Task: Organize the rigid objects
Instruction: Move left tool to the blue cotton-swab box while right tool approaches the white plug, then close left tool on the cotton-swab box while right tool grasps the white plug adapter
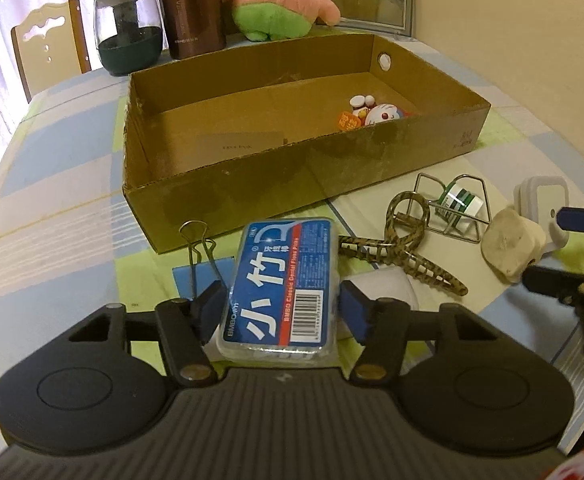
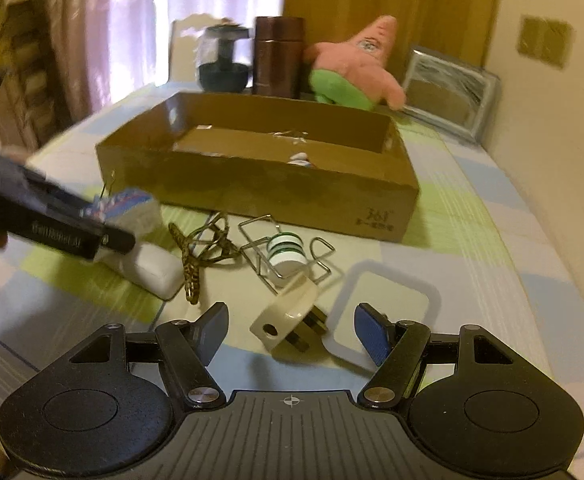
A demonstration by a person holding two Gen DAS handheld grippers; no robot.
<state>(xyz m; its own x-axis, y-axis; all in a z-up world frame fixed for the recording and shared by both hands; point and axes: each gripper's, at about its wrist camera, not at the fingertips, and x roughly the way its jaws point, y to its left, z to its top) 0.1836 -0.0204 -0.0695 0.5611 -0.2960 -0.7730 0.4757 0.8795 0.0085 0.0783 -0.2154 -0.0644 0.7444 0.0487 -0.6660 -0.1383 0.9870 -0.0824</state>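
Note:
My left gripper (image 1: pixel 279 308) is shut on a blue dental floss pick box (image 1: pixel 281 288), held just in front of the cardboard box (image 1: pixel 251 184). A Doraemon toy (image 1: pixel 376 112) lies inside the cardboard box. My right gripper (image 2: pixel 292 330) is open around a cream plug adapter (image 2: pixel 287 316) on the table; its pads do not touch it. The left gripper (image 2: pixel 51 220) with the floss box (image 2: pixel 131 204) also shows in the right wrist view. The cardboard box (image 2: pixel 292 188) stands beyond.
On the table lie a leopard hair claw (image 1: pixel 408 248), a wire holder with a green-white roll (image 1: pixel 458 204), a binder clip (image 1: pixel 199 248), a white square plug (image 1: pixel 542 200) and a white case (image 2: pixel 151 268). Behind the box stand a jar, a brown flask (image 1: pixel 191 8), a pink plush (image 1: pixel 279 4) and a frame.

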